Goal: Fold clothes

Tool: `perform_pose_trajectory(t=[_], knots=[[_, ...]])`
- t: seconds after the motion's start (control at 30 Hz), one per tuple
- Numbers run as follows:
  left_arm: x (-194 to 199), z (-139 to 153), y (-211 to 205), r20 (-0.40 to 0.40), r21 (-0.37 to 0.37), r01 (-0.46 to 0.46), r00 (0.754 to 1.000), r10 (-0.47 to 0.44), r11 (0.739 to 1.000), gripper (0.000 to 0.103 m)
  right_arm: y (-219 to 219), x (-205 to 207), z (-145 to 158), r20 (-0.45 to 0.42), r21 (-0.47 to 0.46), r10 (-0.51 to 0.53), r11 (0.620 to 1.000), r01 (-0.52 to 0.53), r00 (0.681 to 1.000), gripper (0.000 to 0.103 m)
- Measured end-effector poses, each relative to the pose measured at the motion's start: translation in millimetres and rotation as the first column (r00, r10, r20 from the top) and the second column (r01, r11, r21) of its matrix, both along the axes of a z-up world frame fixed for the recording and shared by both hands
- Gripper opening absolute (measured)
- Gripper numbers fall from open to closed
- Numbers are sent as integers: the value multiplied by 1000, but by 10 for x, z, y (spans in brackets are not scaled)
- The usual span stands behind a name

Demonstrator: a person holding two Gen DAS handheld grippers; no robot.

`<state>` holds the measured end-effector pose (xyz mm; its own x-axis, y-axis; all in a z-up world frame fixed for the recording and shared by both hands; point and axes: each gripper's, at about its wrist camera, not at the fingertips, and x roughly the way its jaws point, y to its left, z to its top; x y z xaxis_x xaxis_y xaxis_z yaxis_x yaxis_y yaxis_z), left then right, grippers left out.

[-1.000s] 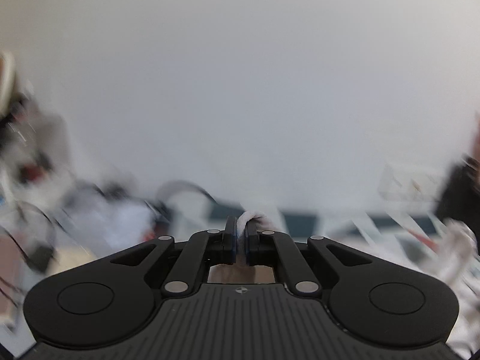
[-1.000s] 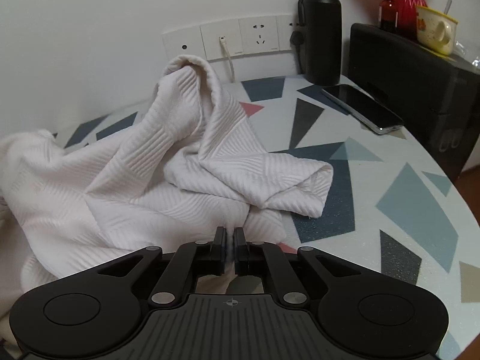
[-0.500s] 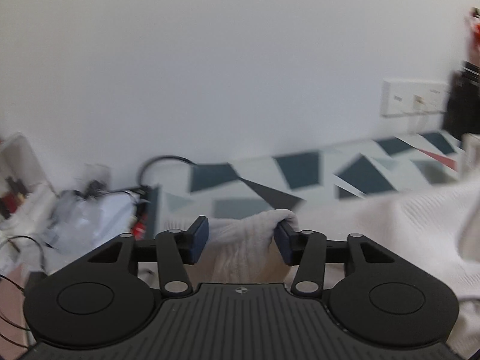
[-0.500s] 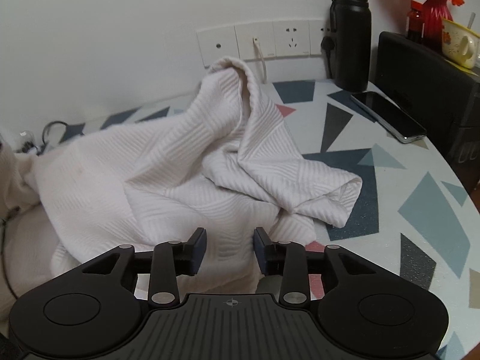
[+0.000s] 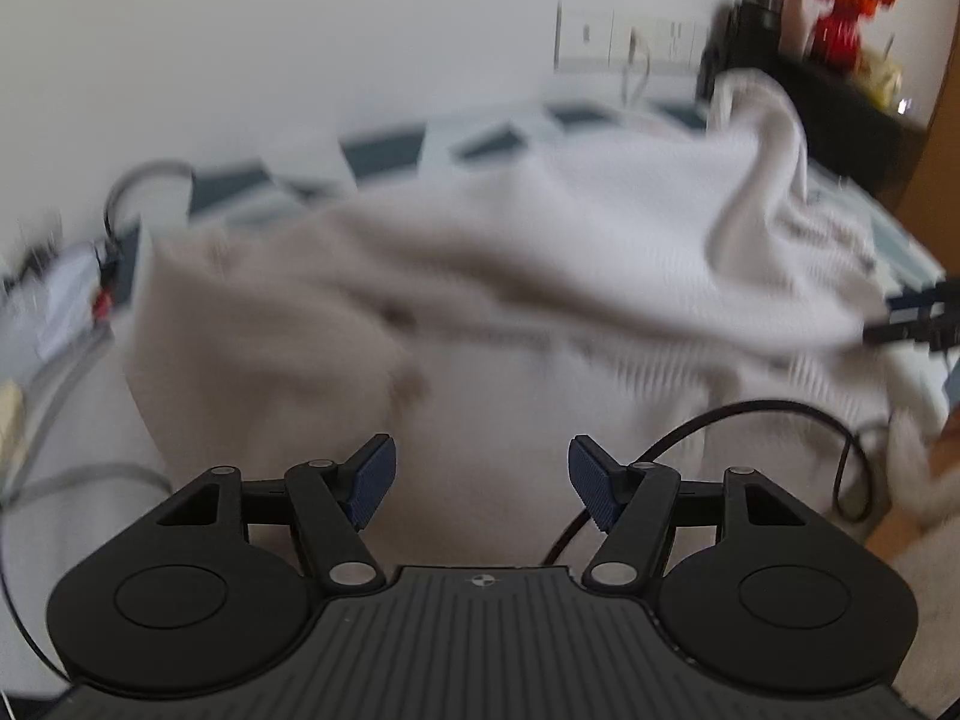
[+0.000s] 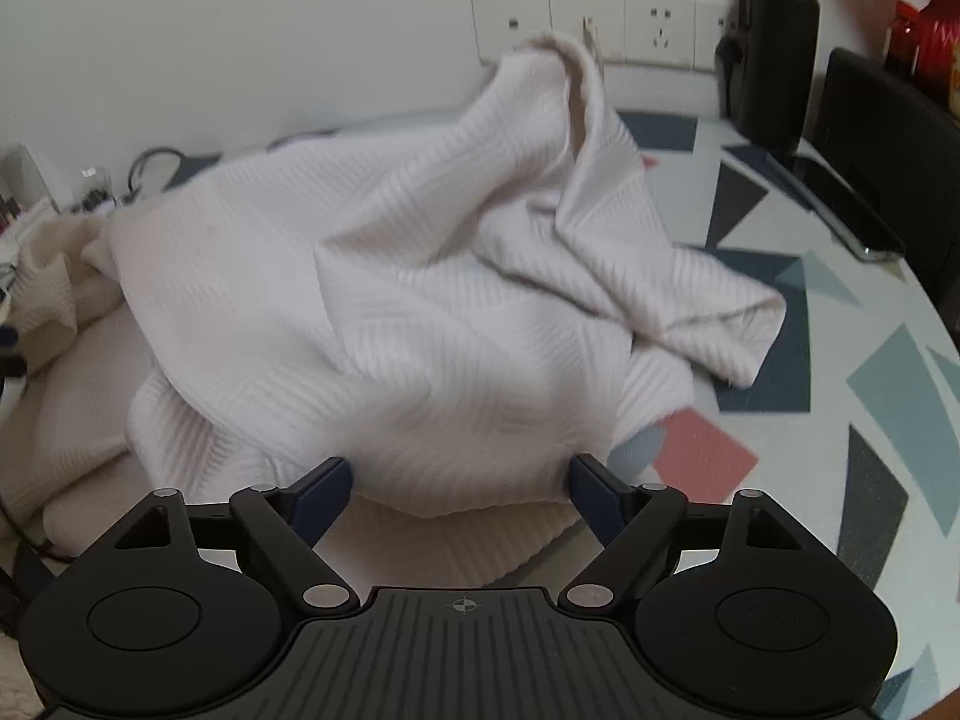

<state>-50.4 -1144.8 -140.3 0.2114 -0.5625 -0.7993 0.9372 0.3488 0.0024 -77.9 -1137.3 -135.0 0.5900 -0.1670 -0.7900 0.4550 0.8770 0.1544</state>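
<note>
While the white ribbed knit garment (image 6: 420,276) lies in a loose heap on the patterned table (image 6: 888,372), both of your grippers stand released over its near edge. Your right gripper (image 6: 459,480) has just been opening its jaws; a rounded fold of the garment bulges in the gap between them, and the pads do not press on it. Your left gripper (image 5: 480,480) has also just been opening, with only blurred cloth beyond the gap and nothing clamped. One peak of the garment stands up toward the wall sockets (image 6: 624,30), and a cuffed sleeve end (image 6: 738,330) points away from the heap, toward the phone (image 6: 840,210). The black bottle (image 6: 780,42) stands beyond the garment, just beside the sockets. In your left view a black cable (image 5: 780,414) loops over the cloth near the right finger, and the picture is too smeared to tell finer folds.
</note>
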Motion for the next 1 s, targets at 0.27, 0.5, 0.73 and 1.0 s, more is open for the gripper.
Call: perform_pose_trajectory(t=[0.27,0.5,0.73,1.0], knots=[[157,-267,38,-42,66,-103,994,106,993,67,-12,33,-112,-30,7,11,1000,-11,999,59],[93,-377,-94,-95,38,-74,992,77,997,2,-191,-45,-95,73,19,-63,998,61,995,19],[236,-431,-638,-92,-21,-90,992,88,996,3,-854,114,-175,112,68,-211,977,204,971,11],[557,-445,-1267,-16,-31,-101,995,101,994,6,-1352,751,-322,118,-31,-208,977,213,971,11]])
